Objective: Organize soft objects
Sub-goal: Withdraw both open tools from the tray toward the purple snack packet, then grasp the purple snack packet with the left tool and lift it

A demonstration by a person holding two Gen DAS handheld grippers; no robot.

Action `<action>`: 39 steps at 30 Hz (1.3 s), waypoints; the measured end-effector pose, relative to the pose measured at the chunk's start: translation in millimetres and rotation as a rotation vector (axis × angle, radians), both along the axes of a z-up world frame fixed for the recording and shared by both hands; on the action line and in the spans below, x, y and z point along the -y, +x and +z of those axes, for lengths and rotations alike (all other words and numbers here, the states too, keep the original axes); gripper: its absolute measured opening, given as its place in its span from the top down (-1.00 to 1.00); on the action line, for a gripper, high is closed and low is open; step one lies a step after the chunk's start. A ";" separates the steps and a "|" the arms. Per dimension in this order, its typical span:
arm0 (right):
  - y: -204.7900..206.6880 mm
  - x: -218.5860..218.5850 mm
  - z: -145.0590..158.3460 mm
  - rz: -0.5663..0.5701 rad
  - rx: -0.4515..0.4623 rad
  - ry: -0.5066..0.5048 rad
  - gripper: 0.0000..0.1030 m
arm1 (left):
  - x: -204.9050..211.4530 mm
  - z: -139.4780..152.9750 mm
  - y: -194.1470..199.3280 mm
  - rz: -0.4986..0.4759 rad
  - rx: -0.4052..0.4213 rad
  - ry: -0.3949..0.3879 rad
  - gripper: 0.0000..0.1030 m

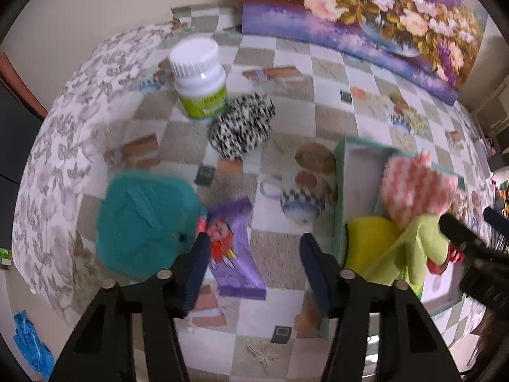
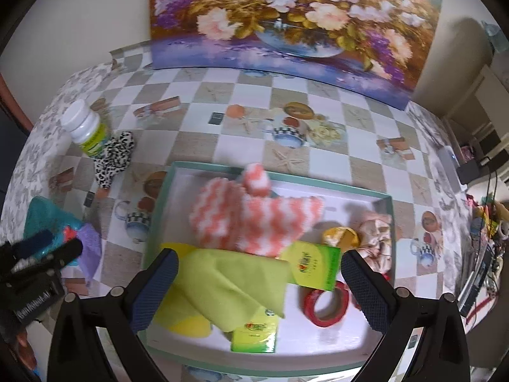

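- The left gripper [image 1: 253, 264] hangs over the checked tablecloth [image 1: 286, 63] with its jaws parted and nothing between the pads; only the cloth and the edge of a purple packet [image 1: 235, 248] show in the gap.
- The teal soft toy [image 1: 146, 222] lies at nine o'clock of that gripper, just outside the left finger. If the jaws shut where they stand, I judge they catch the flat purple packet or bare cloth instead of the toy.
- The toy overlaps the packet's near edge, so a careless pinch may drag both along.
- The black-and-white scrunchie [image 1: 243, 125] sits at twelve o'clock, touching the white pill bottle [image 1: 200, 76]. Tugging it out could tip the bottle over.
- The right gripper [image 2: 259, 283] stands open above the teal-rimmed tray [image 2: 359, 192], empty, with a lime cloth [image 2: 235, 286] under it.
- The tray already holds the pink-and-white fluffy sock [image 2: 254, 219], a yellow sponge [image 2: 187, 321], two green boxes [image 2: 313, 265], a red tape roll [image 2: 324, 305] and a pale scrunchie [image 2: 377, 238] at two o'clock.
- The pile is loose and high in the middle; another soft thing dropped on top may slide over the rim.
- The two grippers are near each other at the tray's left wall, so a swing across could knock them together.
- Both views are smeared, so exact contact is hard to tell.
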State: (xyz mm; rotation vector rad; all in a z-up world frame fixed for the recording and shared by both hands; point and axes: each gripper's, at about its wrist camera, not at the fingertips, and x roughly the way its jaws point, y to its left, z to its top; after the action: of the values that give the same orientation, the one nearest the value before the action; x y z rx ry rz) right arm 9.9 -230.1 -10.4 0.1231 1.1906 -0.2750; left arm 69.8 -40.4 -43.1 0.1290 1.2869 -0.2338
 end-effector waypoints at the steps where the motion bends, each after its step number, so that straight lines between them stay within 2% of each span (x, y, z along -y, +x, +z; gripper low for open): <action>1: -1.1 2.1 0.5 0.000 0.003 0.006 -1.00 | 1.3 -3.1 -2.2 -0.001 -0.007 0.003 -0.07; 4: -3.4 5.5 2.4 -0.002 0.013 0.020 -1.00 | 4.7 -11.5 -7.1 0.001 -0.016 0.034 0.00; 10: -4.2 6.4 3.8 -0.003 0.020 0.029 -1.00 | -1.0 -26.4 -5.7 0.042 -0.038 0.099 0.01; 15: -4.2 7.0 4.5 -0.003 0.022 0.028 -1.00 | -8.5 -39.1 -1.4 0.077 -0.069 0.106 0.02; 24: -3.5 6.1 4.2 0.002 0.017 0.020 -1.00 | -22.7 -58.7 2.7 0.154 -0.128 0.060 0.02; 28: -2.9 3.9 3.0 0.008 0.014 0.012 -1.00 | -29.8 -64.9 5.3 0.183 -0.143 0.011 0.02; 39: -0.5 0.1 -1.6 0.022 -0.002 -0.007 -1.00 | -31.9 -76.7 9.3 0.177 -0.151 -0.018 0.04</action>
State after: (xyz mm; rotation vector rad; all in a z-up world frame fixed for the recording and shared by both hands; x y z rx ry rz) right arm 9.4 -230.2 -12.0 0.1037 1.1924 -0.2602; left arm 79.1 -8.5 -119.8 -0.0187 1.4369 -0.1043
